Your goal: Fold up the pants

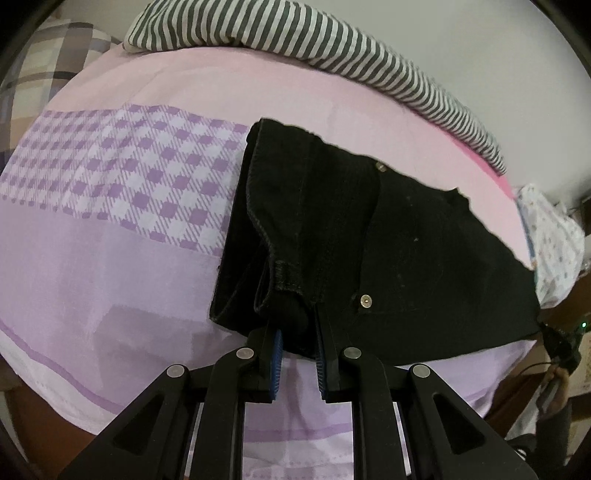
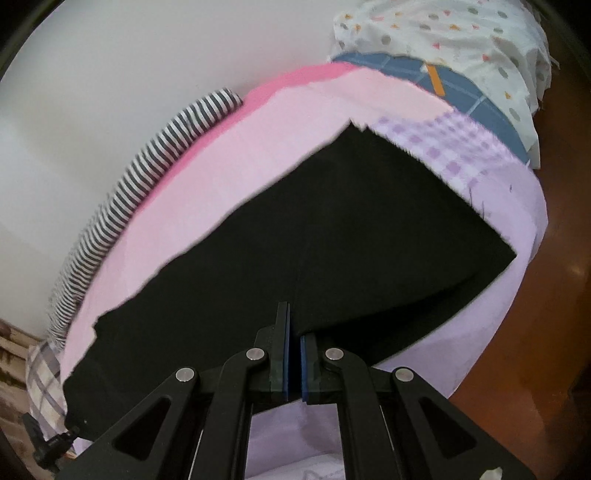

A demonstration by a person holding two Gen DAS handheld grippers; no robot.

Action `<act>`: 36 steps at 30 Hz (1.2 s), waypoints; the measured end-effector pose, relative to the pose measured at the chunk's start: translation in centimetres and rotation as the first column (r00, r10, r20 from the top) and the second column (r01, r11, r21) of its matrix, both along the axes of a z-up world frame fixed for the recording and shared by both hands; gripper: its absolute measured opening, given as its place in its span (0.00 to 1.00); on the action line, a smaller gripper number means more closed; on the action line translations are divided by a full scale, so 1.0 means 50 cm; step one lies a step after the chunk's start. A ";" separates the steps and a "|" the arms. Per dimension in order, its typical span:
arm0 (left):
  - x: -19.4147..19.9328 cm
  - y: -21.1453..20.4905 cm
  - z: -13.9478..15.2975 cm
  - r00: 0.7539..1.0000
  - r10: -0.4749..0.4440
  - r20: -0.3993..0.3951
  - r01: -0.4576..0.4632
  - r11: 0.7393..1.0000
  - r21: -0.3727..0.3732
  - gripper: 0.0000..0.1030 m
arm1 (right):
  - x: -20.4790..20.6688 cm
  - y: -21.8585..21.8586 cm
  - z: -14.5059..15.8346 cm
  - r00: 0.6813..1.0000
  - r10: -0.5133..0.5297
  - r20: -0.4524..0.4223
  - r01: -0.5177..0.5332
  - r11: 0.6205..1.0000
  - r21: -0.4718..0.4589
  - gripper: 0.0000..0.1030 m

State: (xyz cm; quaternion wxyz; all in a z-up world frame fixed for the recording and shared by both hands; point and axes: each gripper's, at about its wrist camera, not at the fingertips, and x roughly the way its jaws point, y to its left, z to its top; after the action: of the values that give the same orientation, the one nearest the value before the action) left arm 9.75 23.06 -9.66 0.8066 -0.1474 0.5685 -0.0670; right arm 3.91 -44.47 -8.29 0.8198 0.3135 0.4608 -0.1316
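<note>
- Black pants [image 1: 388,236] lie on the bed [image 1: 110,258], over the pink and lilac checked sheet, near the front edge of the mattress
- Left wrist view: waistband end with two metal buttons; the cloth is doubled at the waist, the band showing as a rolled edge
- Left tongs [image 1: 298,354] narrow, blue pads pinching a bunched bit of the waistband between them
- Right tongs [image 2: 294,354] pressed nearly together; a thin edge of the pants sits at their tips, so I judge them clamped on it, though the dark cloth hides the exact contact
- Right wrist view: leg part spread as one wide flat dark panel with a faint crease down the middle
- Progress, as judged: legs appear laid one on the other lengthwise, so the first fold looks done; the crosswise folds bringing hem toward waist are still left; pants not yet a compact stack
- Containers: none in view
- Also on the bed: striped cloth [image 1: 295,33] along the wall side, spotted white cloth [image 2: 461,40] at one end, neither touching the pants
</note>
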 end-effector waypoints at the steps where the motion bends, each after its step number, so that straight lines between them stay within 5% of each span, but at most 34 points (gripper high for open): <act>1: 0.000 -0.003 -0.004 1.000 -0.002 0.000 0.002 1.000 0.011 0.16 | 0.001 -0.001 -0.012 1.000 -0.002 -0.011 0.002 1.000 0.004 0.03; 8: -0.012 -0.031 0.000 0.999 -0.027 0.037 0.023 0.994 0.103 0.18 | -0.016 -0.020 -0.043 1.000 -0.030 -0.006 0.031 0.997 0.071 0.08; 15: -0.042 -0.035 0.026 0.999 -0.017 0.028 0.015 0.995 0.100 0.31 | -0.032 -0.063 -0.034 0.995 -0.087 0.041 0.082 0.991 0.107 0.17; 20: -0.091 -0.061 0.048 0.997 -0.060 0.046 0.053 0.987 0.152 0.31 | -0.046 -0.119 -0.045 0.986 -0.148 0.075 0.131 0.972 0.193 0.20; 24: -0.119 -0.120 0.084 0.983 -0.129 0.129 0.104 0.977 0.185 0.31 | -0.052 -0.146 -0.058 0.980 -0.178 0.087 0.154 0.961 0.231 0.20; 30: -0.111 -0.310 0.130 0.896 -0.365 0.254 0.326 0.928 0.182 0.32 | -0.064 -0.174 -0.068 0.973 -0.202 0.110 0.165 0.946 0.278 0.20; 36: -0.098 -0.545 0.108 0.758 -0.592 0.274 0.556 0.806 0.203 0.33 | -0.076 -0.220 -0.070 0.958 -0.251 0.136 0.198 0.928 0.317 0.20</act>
State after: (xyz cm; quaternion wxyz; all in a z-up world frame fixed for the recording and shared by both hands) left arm 4.84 -4.18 -4.27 0.8359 0.0916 0.4484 -0.3031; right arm 0.13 -55.45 -11.81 0.7793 0.4953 0.3628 -0.1254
